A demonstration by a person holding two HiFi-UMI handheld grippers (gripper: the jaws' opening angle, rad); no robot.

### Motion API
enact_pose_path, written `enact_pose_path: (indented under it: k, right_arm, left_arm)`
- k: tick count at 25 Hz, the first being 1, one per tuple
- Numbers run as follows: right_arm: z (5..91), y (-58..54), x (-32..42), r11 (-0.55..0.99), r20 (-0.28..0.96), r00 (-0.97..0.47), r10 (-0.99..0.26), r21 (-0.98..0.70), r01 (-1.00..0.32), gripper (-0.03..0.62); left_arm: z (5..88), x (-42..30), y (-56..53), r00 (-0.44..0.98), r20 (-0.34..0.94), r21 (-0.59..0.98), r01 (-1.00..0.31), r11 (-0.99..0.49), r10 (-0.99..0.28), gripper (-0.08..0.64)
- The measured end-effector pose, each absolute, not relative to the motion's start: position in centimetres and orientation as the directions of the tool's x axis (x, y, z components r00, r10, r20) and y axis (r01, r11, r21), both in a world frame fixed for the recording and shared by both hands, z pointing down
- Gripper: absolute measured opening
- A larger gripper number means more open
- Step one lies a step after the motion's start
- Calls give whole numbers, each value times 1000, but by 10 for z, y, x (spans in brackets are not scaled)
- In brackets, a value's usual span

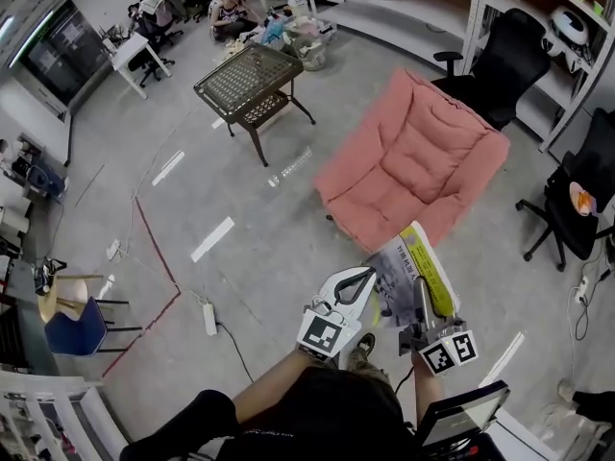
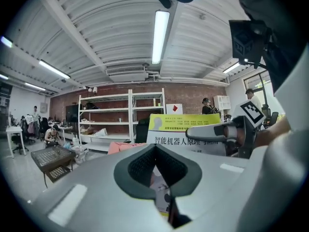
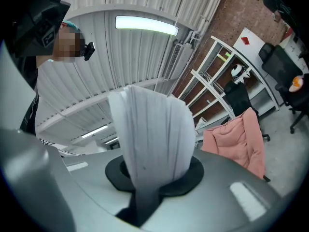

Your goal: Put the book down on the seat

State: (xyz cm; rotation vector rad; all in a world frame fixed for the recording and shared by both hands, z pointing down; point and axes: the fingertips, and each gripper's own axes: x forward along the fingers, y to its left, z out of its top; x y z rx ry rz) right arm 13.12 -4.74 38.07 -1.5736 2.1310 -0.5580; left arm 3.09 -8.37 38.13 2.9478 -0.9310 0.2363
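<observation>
The book [image 1: 408,269], with a yellow-green band on a white cover, hangs in the air just in front of the pink padded seat [image 1: 415,157]. My left gripper [image 1: 365,279] is shut on its left edge, and a strip of cover shows between the jaws [image 2: 161,192]. My right gripper [image 1: 421,288] is shut on the book's near right side. In the right gripper view the white page edges [image 3: 149,139] rise from between the jaws. The left gripper view shows the cover [image 2: 193,128] face on, with the right gripper [image 2: 217,129] across it. The seat [image 3: 241,139] lies beyond.
A dark mesh table [image 1: 252,80] stands left of the seat. Black office chairs [image 1: 504,51] [image 1: 581,195] flank its far and right sides, before white shelving [image 1: 452,8]. A power strip [image 1: 209,317] and cable lie on the floor to my left. A person [image 1: 231,12] sits far back.
</observation>
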Motion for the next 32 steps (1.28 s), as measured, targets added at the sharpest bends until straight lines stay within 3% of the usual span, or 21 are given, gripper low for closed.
enact_pose_path:
  k: [14,19,32]
  right_arm:
    - [404,-211,162,175,32,-222,-975,-506,-845,81]
    - [416,-251,181,176,41,-230,-972,-518,-837,81]
    - [453,-279,229,245,89,-370,-925,-606,-757,81]
  left_arm:
    - [420,84,-264,867,148,80,-491,-867,-477,-2]
    - [461,94,-306,809,257,85,-564,-821,-529,-2]
    - [475,136,-313,734,282,71,-658,-750,-618,-2]
